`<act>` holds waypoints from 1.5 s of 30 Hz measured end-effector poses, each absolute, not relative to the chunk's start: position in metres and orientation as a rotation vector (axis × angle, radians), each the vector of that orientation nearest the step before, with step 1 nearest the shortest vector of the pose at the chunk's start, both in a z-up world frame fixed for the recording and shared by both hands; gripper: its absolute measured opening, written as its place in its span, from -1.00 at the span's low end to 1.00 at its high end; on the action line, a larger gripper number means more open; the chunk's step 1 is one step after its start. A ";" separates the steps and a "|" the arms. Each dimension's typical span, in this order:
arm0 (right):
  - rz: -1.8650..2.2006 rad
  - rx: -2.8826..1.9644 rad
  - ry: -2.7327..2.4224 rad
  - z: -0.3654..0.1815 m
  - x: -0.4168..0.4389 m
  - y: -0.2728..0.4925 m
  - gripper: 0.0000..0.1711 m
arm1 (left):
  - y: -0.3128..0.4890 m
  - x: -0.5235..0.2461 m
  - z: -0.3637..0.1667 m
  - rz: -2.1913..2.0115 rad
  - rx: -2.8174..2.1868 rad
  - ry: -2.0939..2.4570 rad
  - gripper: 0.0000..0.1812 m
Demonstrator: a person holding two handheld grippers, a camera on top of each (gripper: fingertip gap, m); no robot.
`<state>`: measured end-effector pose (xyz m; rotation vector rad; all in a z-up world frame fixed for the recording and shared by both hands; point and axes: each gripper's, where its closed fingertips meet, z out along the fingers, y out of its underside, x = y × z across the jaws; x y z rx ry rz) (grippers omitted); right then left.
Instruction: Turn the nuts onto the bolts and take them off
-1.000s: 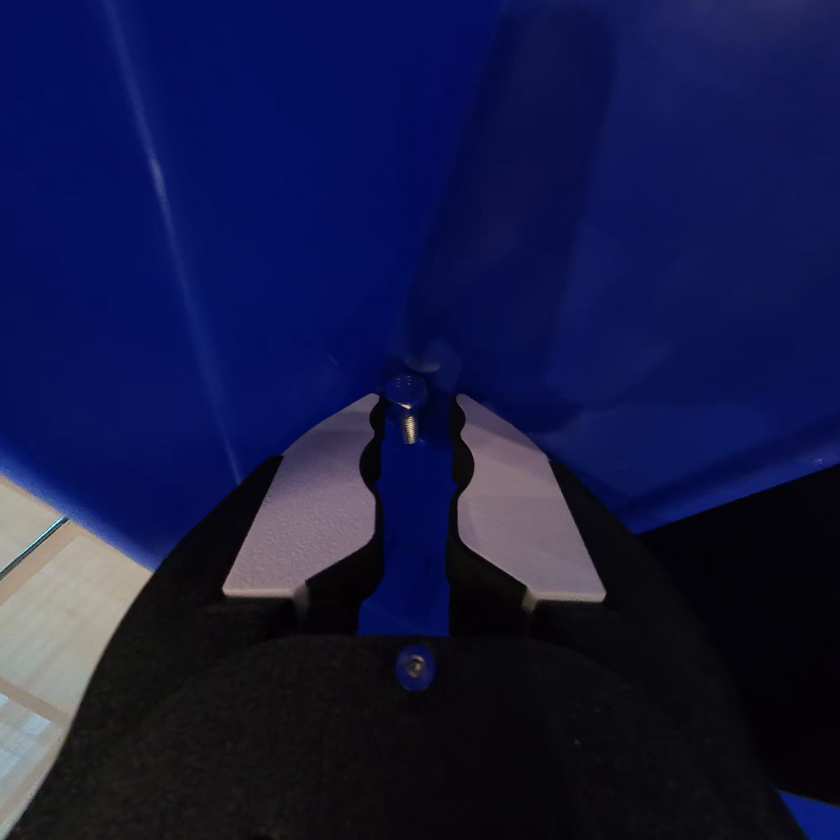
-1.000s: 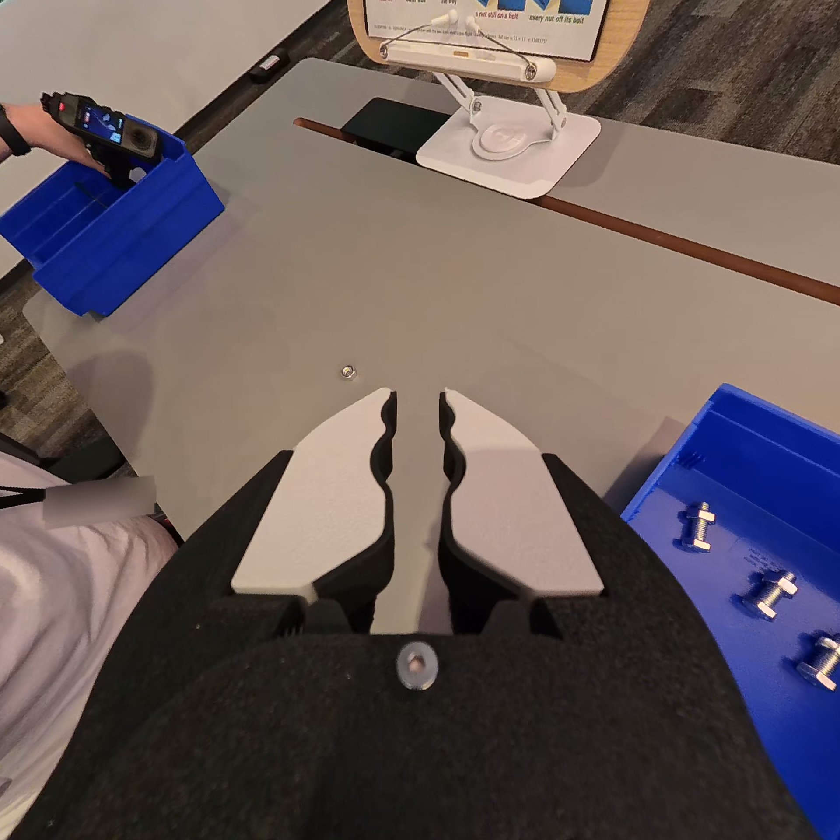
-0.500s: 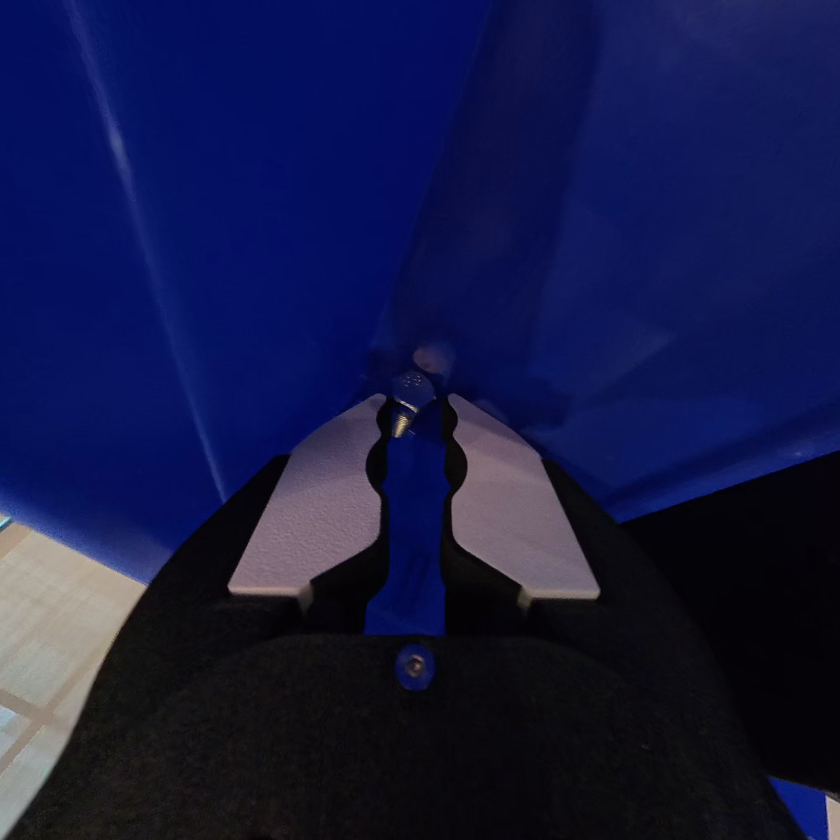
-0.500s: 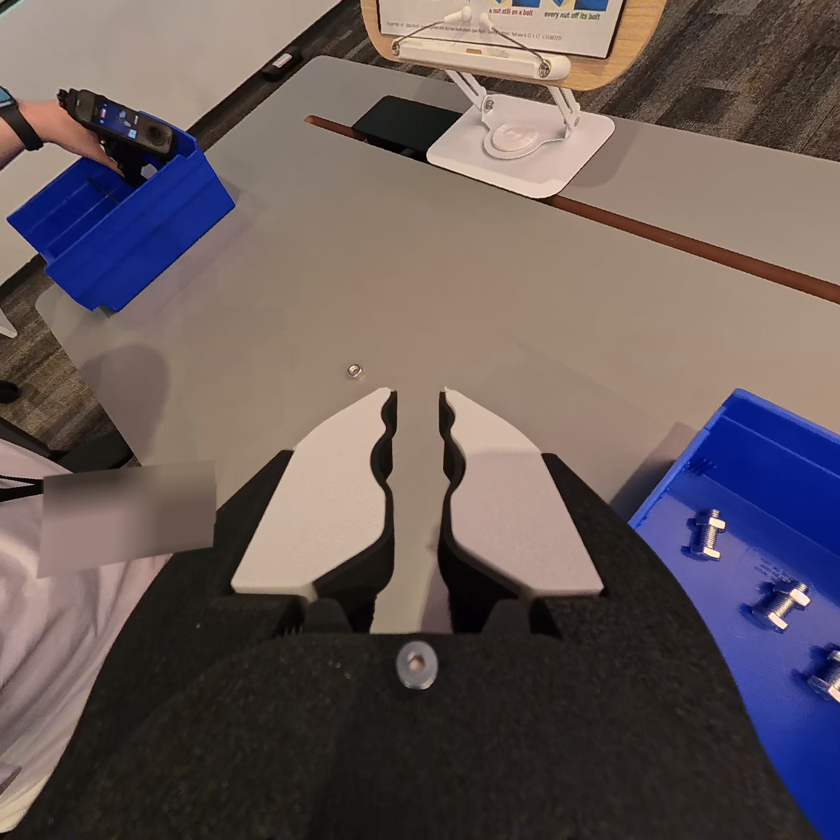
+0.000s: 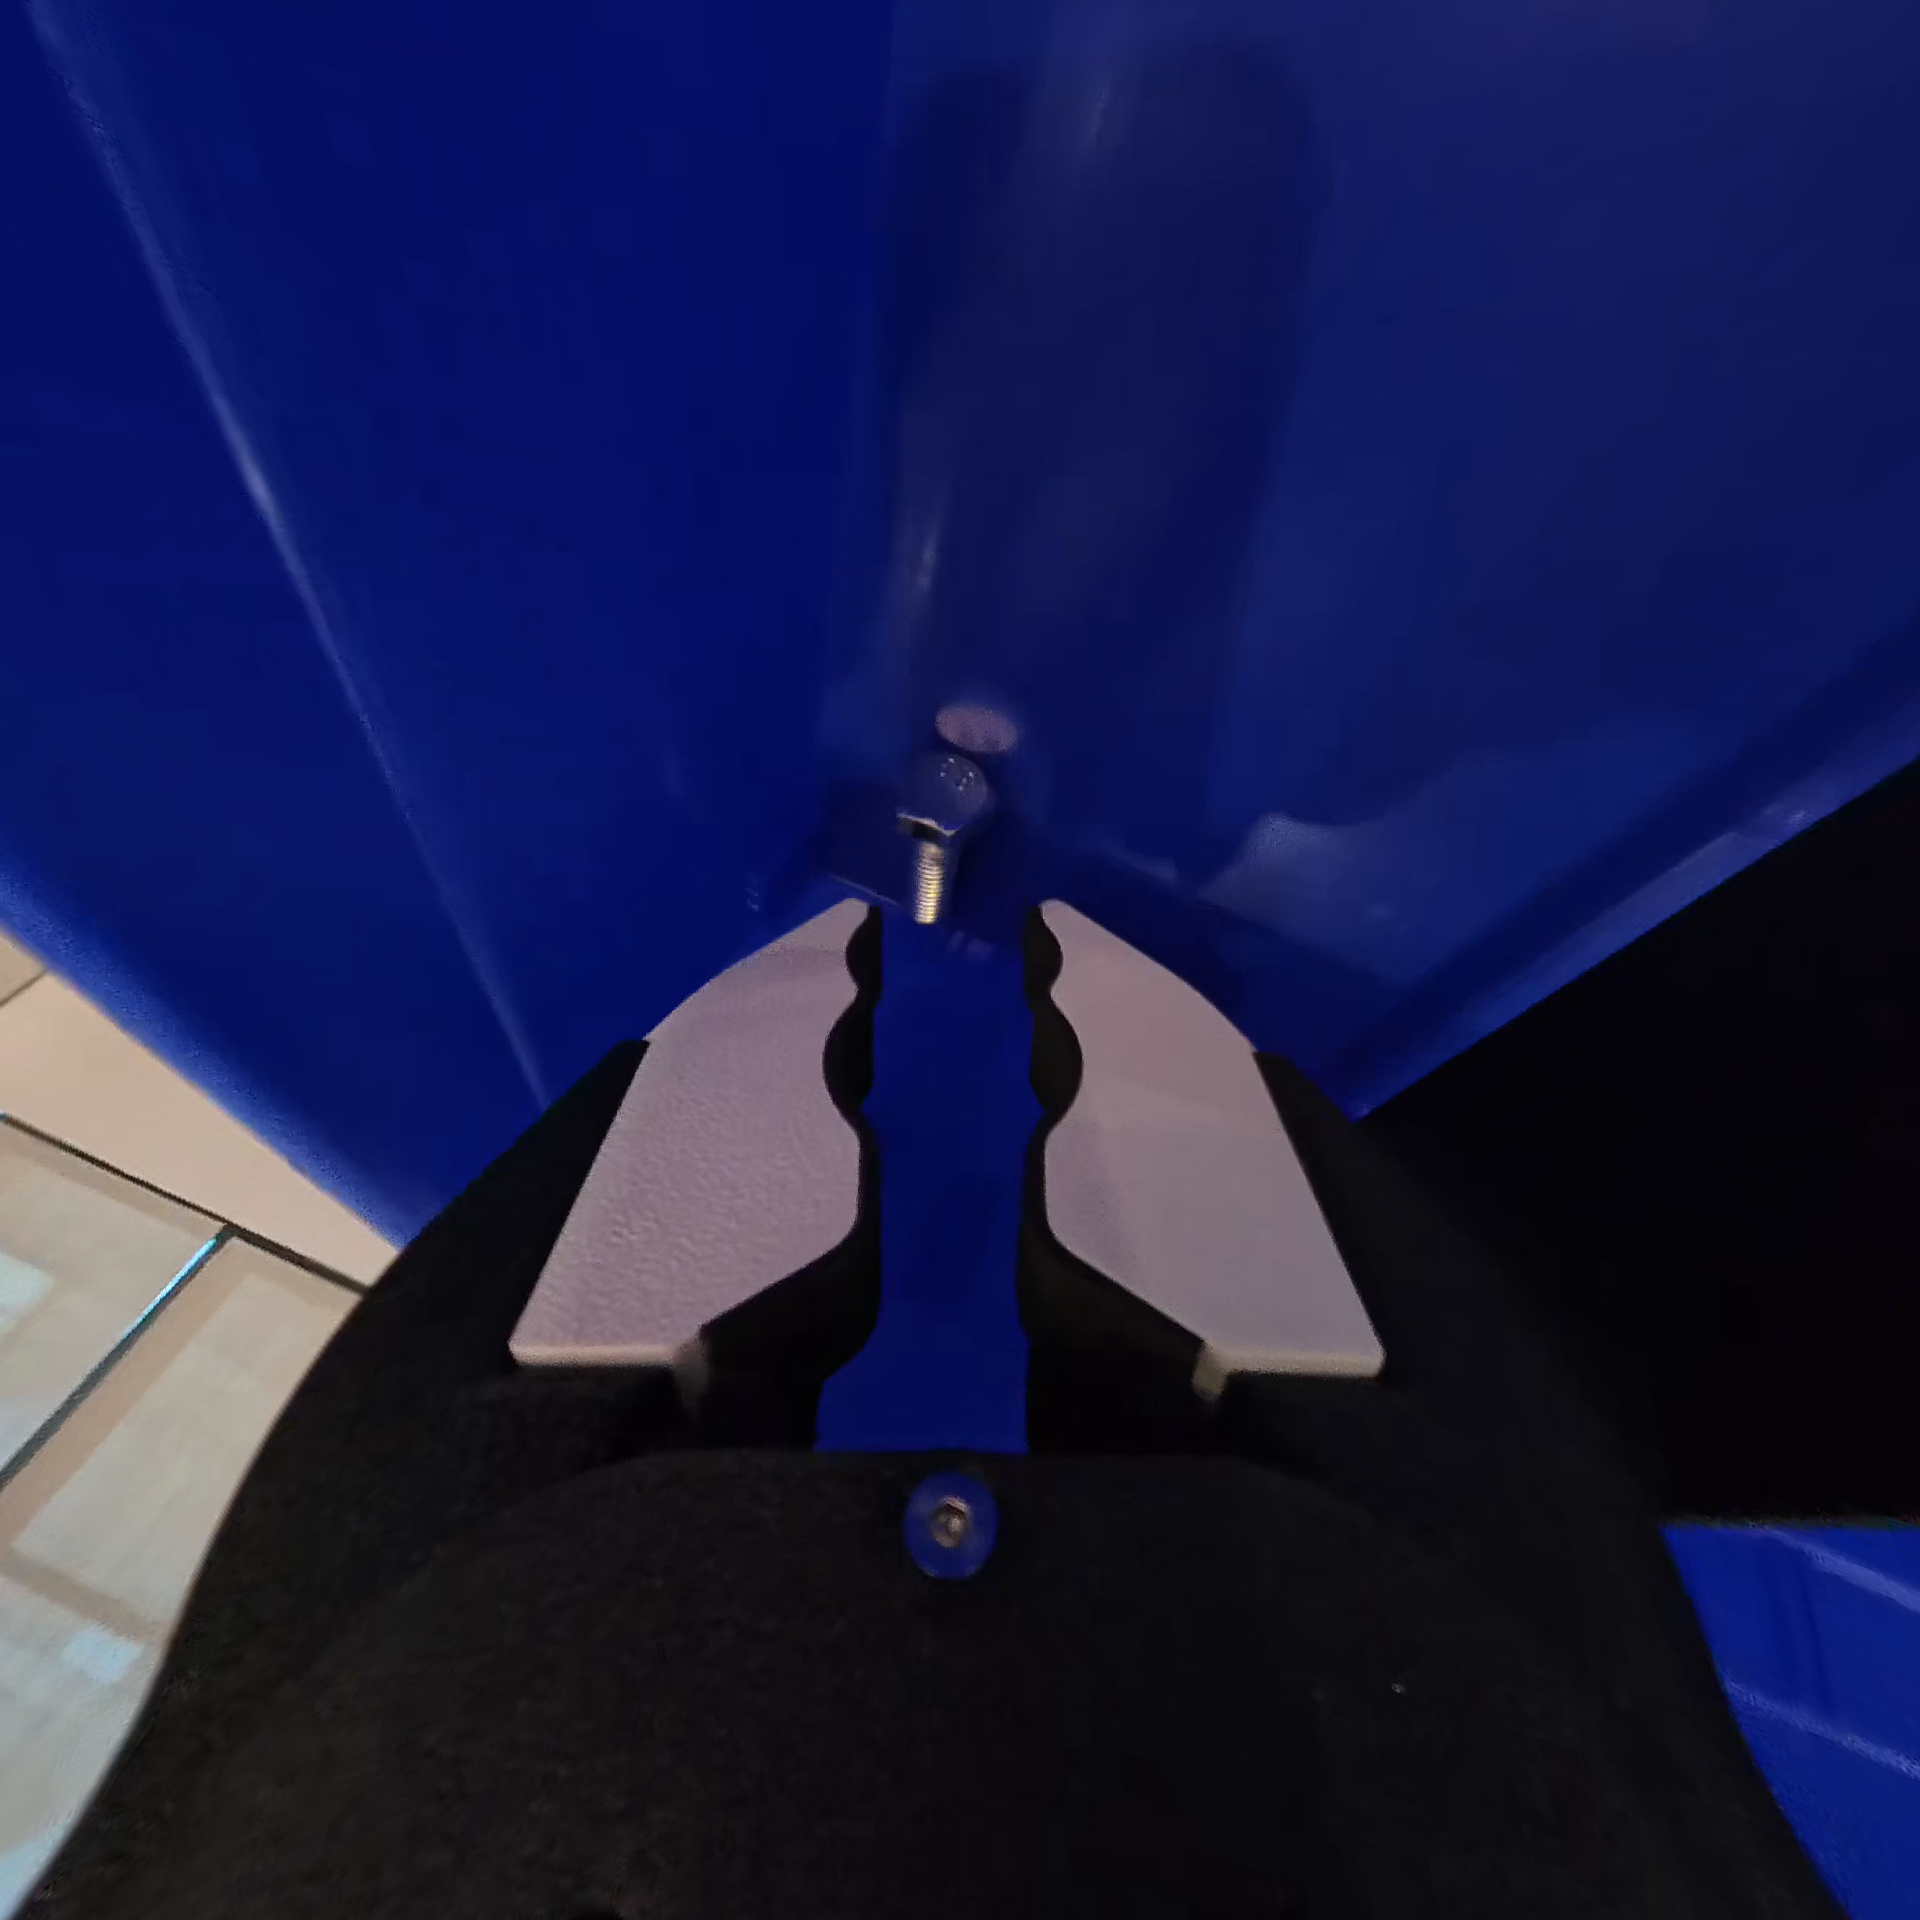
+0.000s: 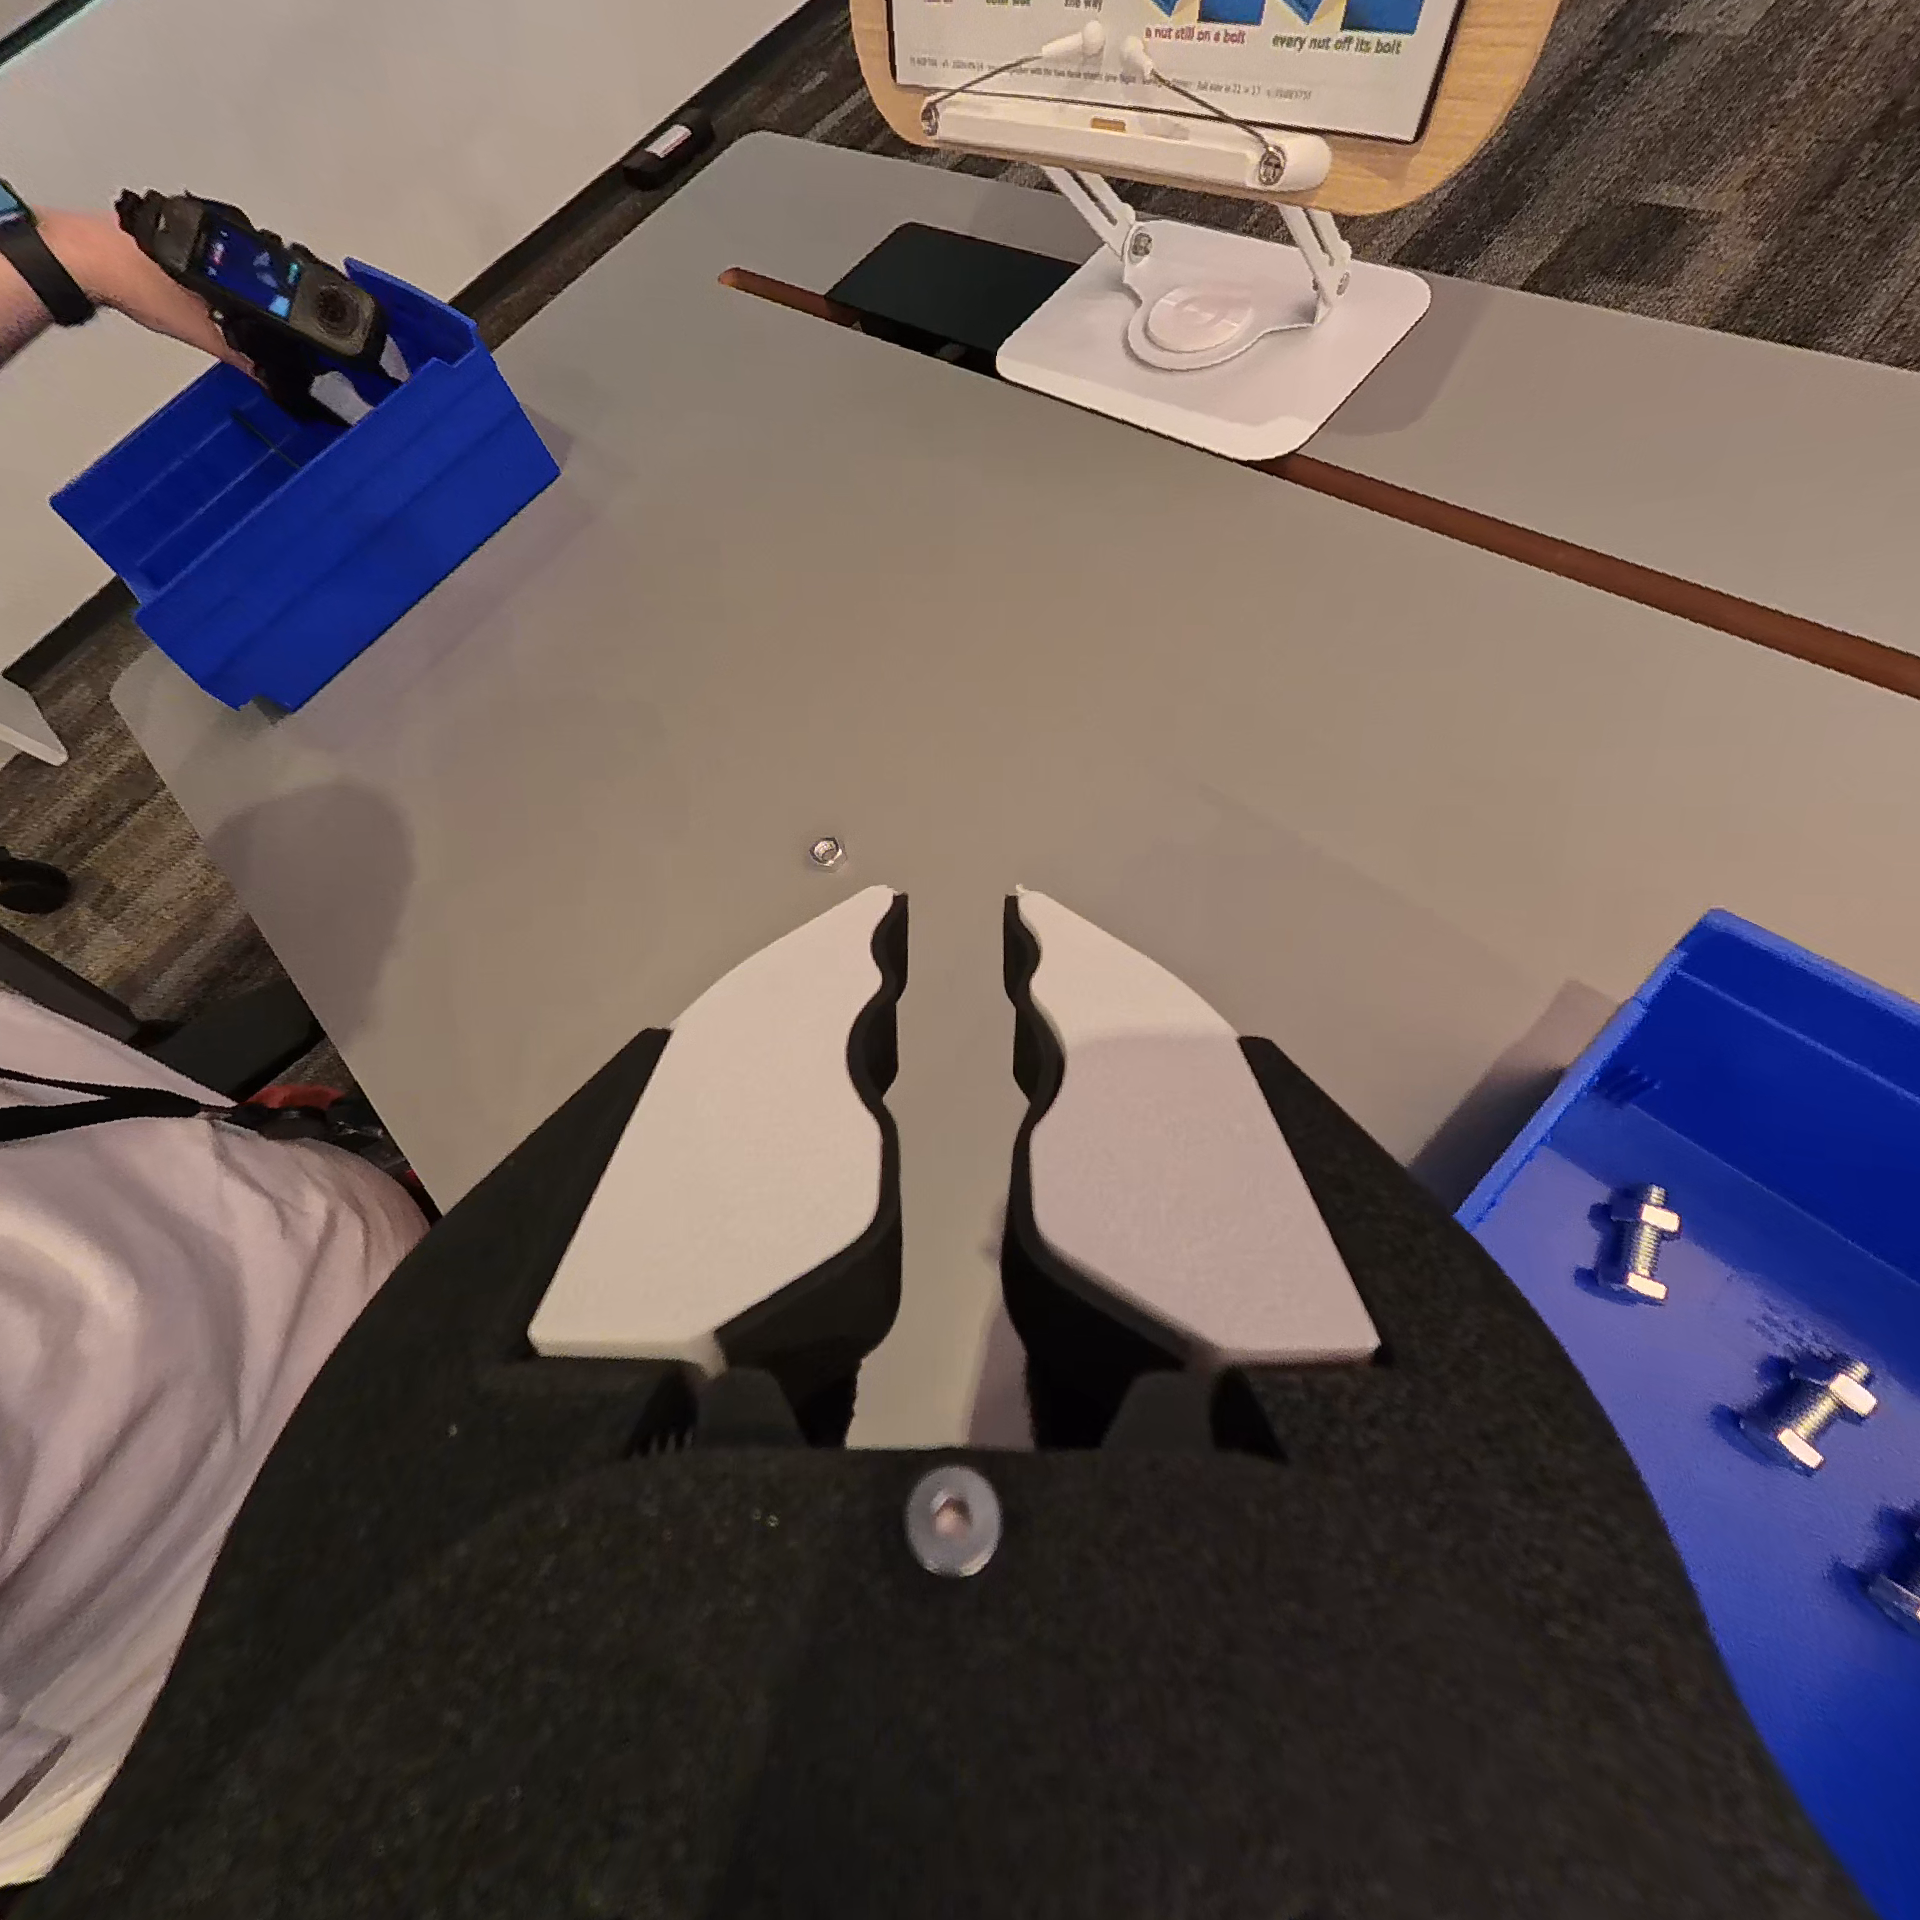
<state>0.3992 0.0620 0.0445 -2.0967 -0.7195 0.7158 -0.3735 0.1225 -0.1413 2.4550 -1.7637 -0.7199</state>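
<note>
My left gripper (image 5: 954,909) is open inside a blue bin (image 5: 520,520). A bare silver bolt (image 5: 935,847) lies in the bin's corner just past the fingertips, not held. My right gripper (image 6: 956,896) is open and empty above the grey table (image 6: 1039,644). A loose nut (image 6: 827,852) lies on the table just ahead and left of its fingertips. The left gripper (image 6: 281,312) also shows far left in the right wrist view, reaching into the left blue bin (image 6: 312,540).
A second blue bin (image 6: 1766,1299) at the right holds bolts with nuts on them (image 6: 1636,1242), (image 6: 1818,1403). A white stand (image 6: 1216,343) with a board stands at the back. A person's white-clad body (image 6: 156,1351) is at the lower left.
My left gripper has pulled back slightly, so the whole bolt now shows ahead of the fingertips. My right gripper has shifted a little; the nut stays put.
</note>
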 end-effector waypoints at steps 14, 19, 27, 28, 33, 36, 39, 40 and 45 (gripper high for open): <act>0.712 -2.101 -0.744 0.055 0.391 0.066 -0.81 | 0.128 -0.371 -0.155 -0.570 2.465 -1.719 -0.69; 0.715 -2.115 -0.752 0.051 0.388 0.066 -0.81 | 0.126 -0.370 -0.156 -0.553 2.384 -1.750 -0.74; 0.705 -2.123 -0.754 0.052 0.389 0.062 -0.81 | 0.129 -0.379 -0.155 -0.699 2.226 -1.751 -0.76; 0.703 -2.123 -0.754 0.052 0.390 0.062 -0.81 | 0.128 -0.379 -0.155 -0.701 2.230 -1.736 -0.76; 0.712 -2.126 -0.754 0.050 0.389 0.062 -0.81 | 0.131 -0.372 -0.155 -0.657 2.315 -1.740 -0.77; 0.720 -2.133 -0.760 0.047 0.387 0.063 -0.81 | 0.130 -0.371 -0.156 -0.639 2.312 -1.772 -0.79; 0.718 -2.141 -0.770 0.044 0.385 0.063 -0.81 | 0.130 -0.370 -0.156 -0.605 2.339 -1.777 -0.80; 0.720 -2.141 -0.772 0.044 0.385 0.063 -0.81 | 0.130 -0.370 -0.156 -0.590 2.351 -1.782 -0.81; 0.726 -2.139 -0.769 0.045 0.385 0.062 -0.81 | 0.129 -0.371 -0.156 -0.539 2.425 -1.763 -0.81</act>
